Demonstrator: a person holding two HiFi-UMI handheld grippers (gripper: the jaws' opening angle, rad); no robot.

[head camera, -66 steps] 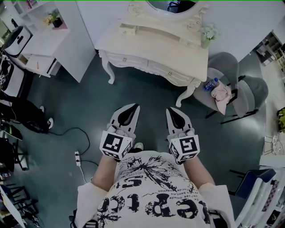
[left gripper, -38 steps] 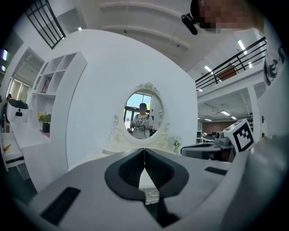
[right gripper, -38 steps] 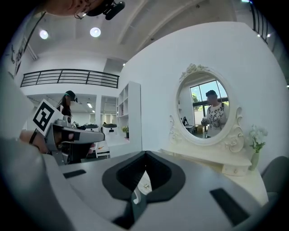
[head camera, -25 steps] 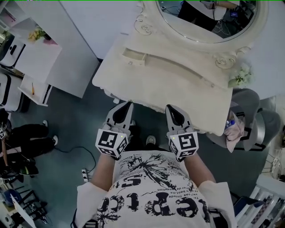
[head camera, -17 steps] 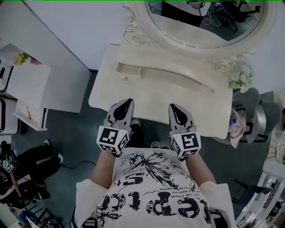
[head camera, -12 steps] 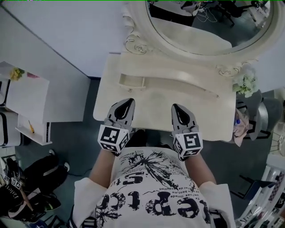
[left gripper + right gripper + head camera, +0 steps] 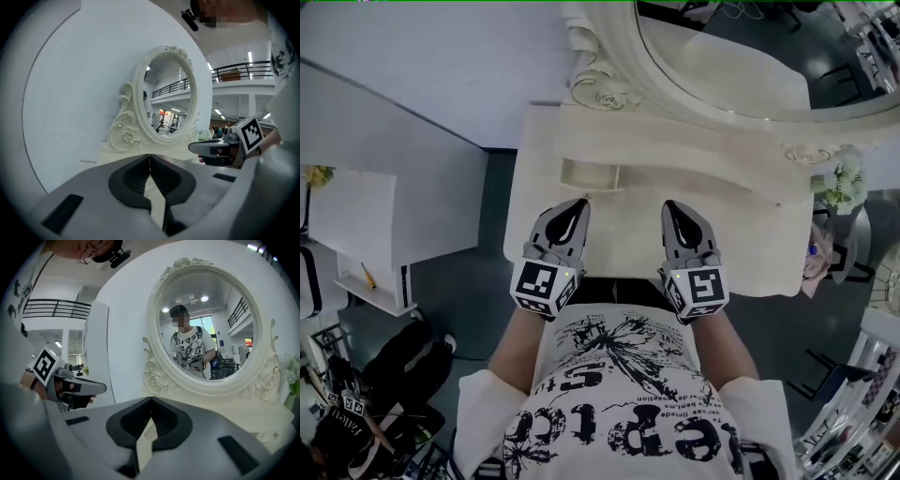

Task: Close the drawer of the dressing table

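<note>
A cream dressing table [image 7: 741, 253] with an oval mirror [image 7: 722, 56] stands right in front of me. On its raised back shelf a small drawer [image 7: 589, 175] at the left is pulled out and looks empty. In the head view my left gripper [image 7: 580, 203] hovers over the tabletop, its tip just short of that drawer's front, jaws shut and empty. My right gripper [image 7: 671, 206] is shut too, over the middle of the tabletop. The left gripper view shows the left gripper [image 7: 149, 155] pointed at the mirror's carved frame [image 7: 126, 136]. The right gripper [image 7: 151, 399] points at the mirror [image 7: 206, 329].
A small flower pot [image 7: 841, 186] stands at the table's right end, with a grey chair [image 7: 855, 246] beyond it. A white cabinet [image 7: 352, 220] stands to the left across a strip of dark floor. Black bags [image 7: 403, 375] lie at the lower left.
The person has walked up to the table. Both grippers, shut throughout, have gone from the table's front edge to over the tabletop, the left one nearing the open drawer.
</note>
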